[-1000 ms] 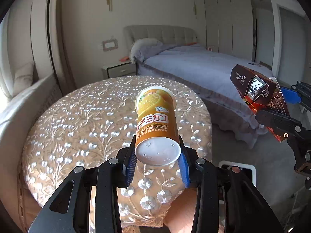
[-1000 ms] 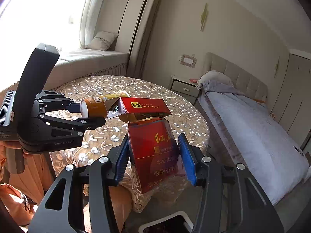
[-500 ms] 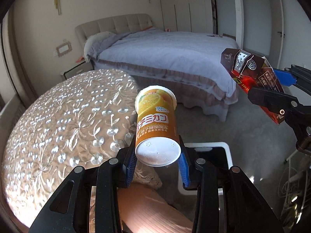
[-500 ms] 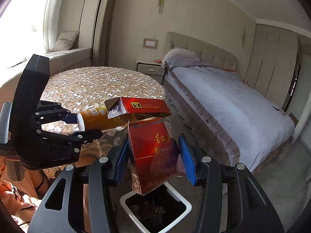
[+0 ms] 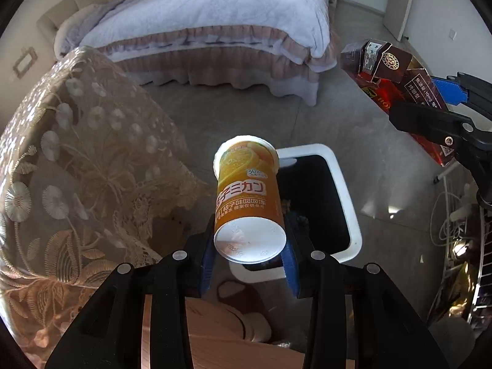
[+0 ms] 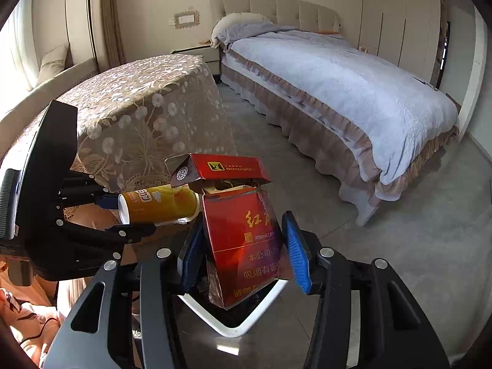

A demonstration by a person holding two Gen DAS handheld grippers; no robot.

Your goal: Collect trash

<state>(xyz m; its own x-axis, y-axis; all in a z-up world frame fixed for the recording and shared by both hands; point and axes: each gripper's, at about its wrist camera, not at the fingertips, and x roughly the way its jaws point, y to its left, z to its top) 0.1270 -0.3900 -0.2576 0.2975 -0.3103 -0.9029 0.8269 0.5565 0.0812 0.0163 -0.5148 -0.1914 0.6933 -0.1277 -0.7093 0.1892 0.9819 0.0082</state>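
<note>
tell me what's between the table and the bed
Bare grey floor separates the cloth-covered table from the bed; nothing stands in that gap. The right wrist view shows it best.

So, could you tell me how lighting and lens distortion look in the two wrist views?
Left wrist: strong fisheye bends the bed; sun patches on the floor, sharp orange cup. Right wrist: window blown out at left, glare on the red carton.

A grey smooth floor [image 5: 384,166] spreads between a wide bed with pale lilac quilt and dusty-pink frill [image 6: 338,80] and a round table under beige floral lace cloth [image 6: 138,92]. Cream wardrobe doors [image 6: 396,21] line the far wall; daylight enters at left.
</note>
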